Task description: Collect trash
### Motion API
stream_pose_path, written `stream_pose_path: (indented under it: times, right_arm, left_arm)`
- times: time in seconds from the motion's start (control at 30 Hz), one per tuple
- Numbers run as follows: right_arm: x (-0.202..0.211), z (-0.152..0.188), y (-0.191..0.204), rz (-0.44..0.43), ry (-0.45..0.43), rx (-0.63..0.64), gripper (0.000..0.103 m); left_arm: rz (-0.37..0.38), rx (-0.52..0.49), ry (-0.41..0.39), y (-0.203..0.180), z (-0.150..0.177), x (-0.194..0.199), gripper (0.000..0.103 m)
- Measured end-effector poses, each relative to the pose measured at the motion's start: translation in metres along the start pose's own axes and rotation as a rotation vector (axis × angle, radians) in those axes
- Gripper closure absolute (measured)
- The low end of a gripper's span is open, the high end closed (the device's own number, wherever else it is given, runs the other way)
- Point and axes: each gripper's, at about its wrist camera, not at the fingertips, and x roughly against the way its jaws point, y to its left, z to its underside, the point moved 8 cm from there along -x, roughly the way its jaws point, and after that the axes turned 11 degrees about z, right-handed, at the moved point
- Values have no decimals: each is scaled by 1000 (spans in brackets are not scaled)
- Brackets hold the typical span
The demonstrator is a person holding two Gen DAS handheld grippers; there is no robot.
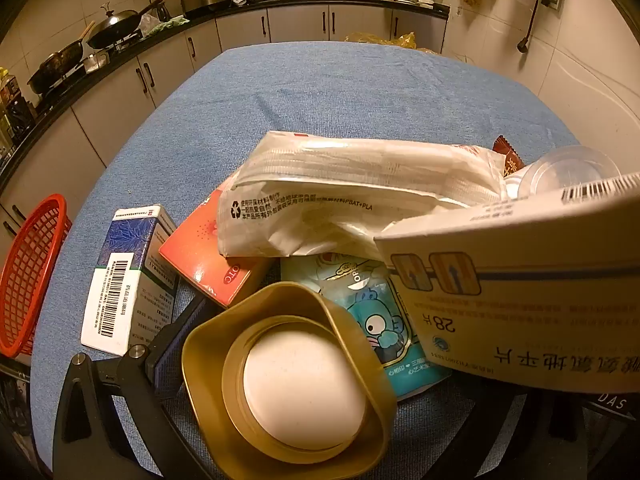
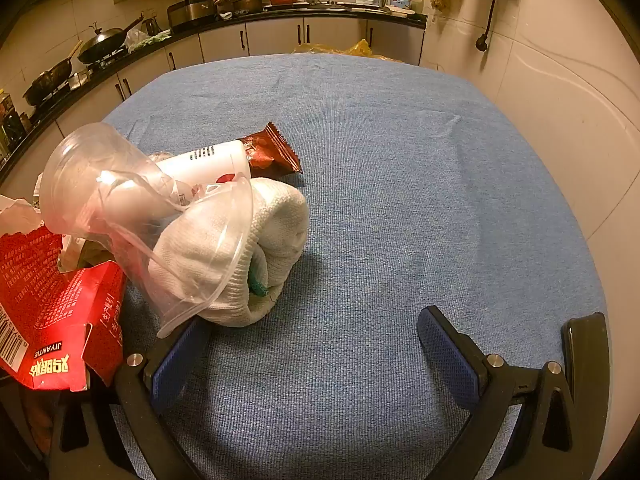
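One view alone shows red basket.

Cup lies on glove, left on table.

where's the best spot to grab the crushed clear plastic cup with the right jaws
Grip the crushed clear plastic cup across its pinched middle, coming from above. It lies tilted over the white cloth, and the creased waist looks narrower and likely stiffer than the flared rim.

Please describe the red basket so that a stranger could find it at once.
Look at the blue cloth-covered table in the left wrist view. At its left edge stands a red plastic mesh basket, beside the white-and-blue carton. Only it has open latticework.
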Motion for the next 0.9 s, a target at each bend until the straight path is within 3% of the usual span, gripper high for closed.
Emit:
stream_pose_path:
  times: [0.2,0.37,0.67,0.8,0.9]
  right_arm:
    - [0,0,0,0,5,10,0]
    - [3,3,-6,-13,108,66,1]
    - [74,10,-29,-11,22,20,3]
    - [101,19,-33,-16,-6,2,4]
    - [128,21,-15,-49,-30,-4,8]
  left_arm:
    - [13,-24,20,-3,8,11,0]
    - [68,-76,-56,-11,13,55,0]
    - [160,-153,-65,-16,15,109,0]
    - [175,-203,-113,-16,23,135,0]
    - [167,-219,-164,-9,24,155,0]
